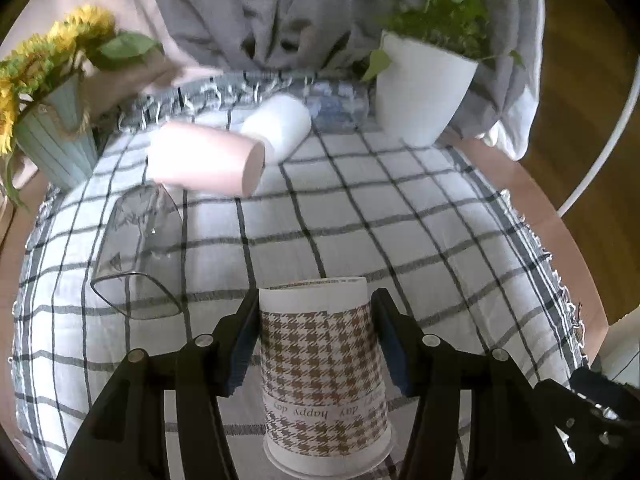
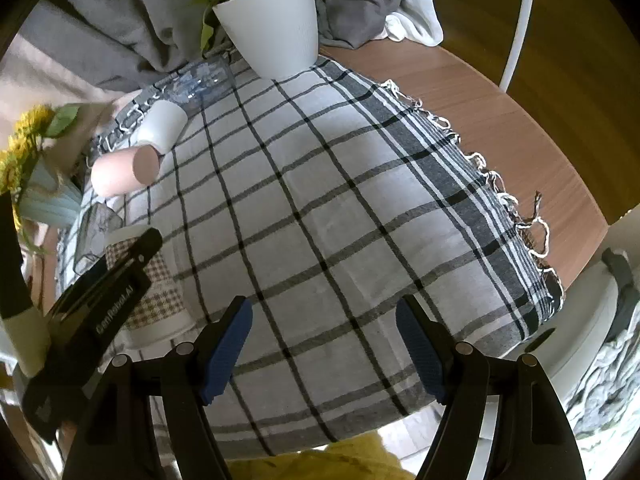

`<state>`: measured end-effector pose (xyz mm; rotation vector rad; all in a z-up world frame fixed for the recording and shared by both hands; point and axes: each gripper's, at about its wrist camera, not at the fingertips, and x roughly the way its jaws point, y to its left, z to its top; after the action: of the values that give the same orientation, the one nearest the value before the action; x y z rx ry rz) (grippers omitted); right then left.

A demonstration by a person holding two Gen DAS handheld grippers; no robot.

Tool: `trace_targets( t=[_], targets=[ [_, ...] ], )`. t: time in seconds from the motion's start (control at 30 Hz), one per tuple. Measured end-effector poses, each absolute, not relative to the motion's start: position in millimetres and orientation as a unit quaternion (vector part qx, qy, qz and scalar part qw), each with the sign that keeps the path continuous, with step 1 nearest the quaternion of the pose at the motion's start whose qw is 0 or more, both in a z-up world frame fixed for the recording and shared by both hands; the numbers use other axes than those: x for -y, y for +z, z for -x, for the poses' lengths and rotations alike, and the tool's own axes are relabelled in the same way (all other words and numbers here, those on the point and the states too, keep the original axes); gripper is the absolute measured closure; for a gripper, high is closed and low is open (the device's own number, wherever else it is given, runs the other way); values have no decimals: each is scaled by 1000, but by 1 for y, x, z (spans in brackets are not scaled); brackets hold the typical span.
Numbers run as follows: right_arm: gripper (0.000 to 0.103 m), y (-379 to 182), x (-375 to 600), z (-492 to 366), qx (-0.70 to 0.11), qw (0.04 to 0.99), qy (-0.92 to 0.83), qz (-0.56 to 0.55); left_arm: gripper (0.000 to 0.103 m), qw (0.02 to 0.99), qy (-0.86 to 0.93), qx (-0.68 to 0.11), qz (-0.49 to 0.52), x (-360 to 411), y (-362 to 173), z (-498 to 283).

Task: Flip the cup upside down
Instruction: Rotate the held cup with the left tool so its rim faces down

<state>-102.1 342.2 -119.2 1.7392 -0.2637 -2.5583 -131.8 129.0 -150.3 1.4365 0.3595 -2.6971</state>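
Note:
A paper cup with a brown houndstooth pattern [image 1: 322, 376] stands upside down on the checked cloth [image 1: 360, 232], its wide rim on the cloth. My left gripper [image 1: 316, 312] straddles it; the left pad touches its side and a small gap shows at the right pad. In the right wrist view the same cup [image 2: 158, 300] is at the left, partly behind the left gripper's body. My right gripper [image 2: 324, 320] is open and empty above the cloth [image 2: 340, 200].
A pink cup [image 1: 204, 158] and a white cup [image 1: 280, 124] lie on their sides at the back. A clear glass [image 1: 136, 252] lies on its side at the left. A white plant pot [image 1: 420, 88], a sunflower vase [image 1: 56, 140] and a blue bottle [image 1: 340, 104] stand behind.

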Motion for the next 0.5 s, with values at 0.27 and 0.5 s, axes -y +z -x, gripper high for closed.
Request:
trace_targets(
  t=[0.27,0.5],
  targets=[
    [29,-103,-338,108,109,33,-832,-544,48,8,-844,-146,-517,-122,-158,150],
    [29,-91,-335,110,113,39,-842,-527,48,1,-896,-95,-433,-131,-131,153]
  ],
)
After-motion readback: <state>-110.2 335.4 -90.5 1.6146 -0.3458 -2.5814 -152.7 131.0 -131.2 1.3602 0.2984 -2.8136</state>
